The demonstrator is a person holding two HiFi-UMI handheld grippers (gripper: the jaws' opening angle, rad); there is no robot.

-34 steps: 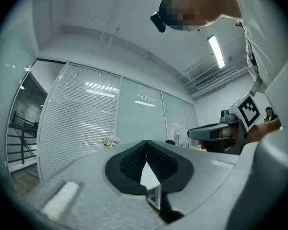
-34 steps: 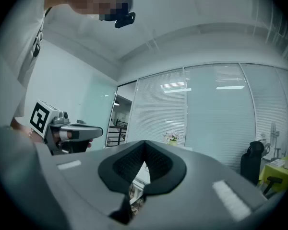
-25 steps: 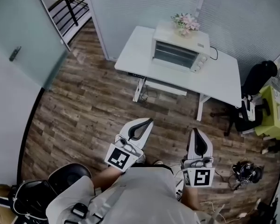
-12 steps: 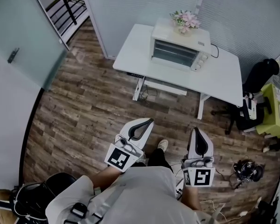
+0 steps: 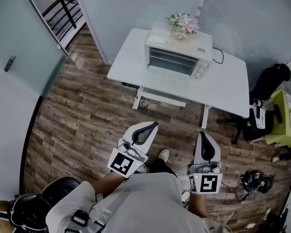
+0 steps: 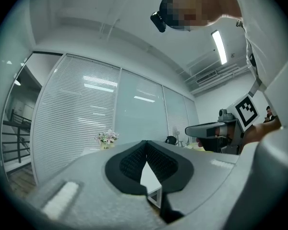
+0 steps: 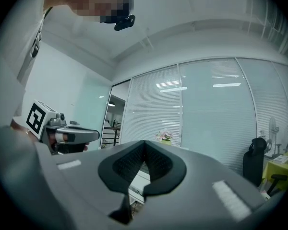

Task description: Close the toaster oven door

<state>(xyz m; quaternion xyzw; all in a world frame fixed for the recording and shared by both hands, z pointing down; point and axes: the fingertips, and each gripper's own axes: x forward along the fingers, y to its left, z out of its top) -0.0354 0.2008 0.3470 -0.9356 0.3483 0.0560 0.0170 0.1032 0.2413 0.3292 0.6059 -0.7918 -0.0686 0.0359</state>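
Left tongs [image 5: 154, 125] and right tongs [image 5: 202, 135] both pressed shut, empty, held low over floor [image 5: 87, 115], likely just carried | toaster oven [image 5: 177, 57] well ahead on white worktop [image 5: 228, 84], out of reach | door [image 5: 170, 62] position unclear at this range

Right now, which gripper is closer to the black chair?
Right. The black chair stands ahead and to the right of the right gripper; the left gripper is farther away, on the right gripper's other side.

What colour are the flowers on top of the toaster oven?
Pink flowers, clearest in the head view.
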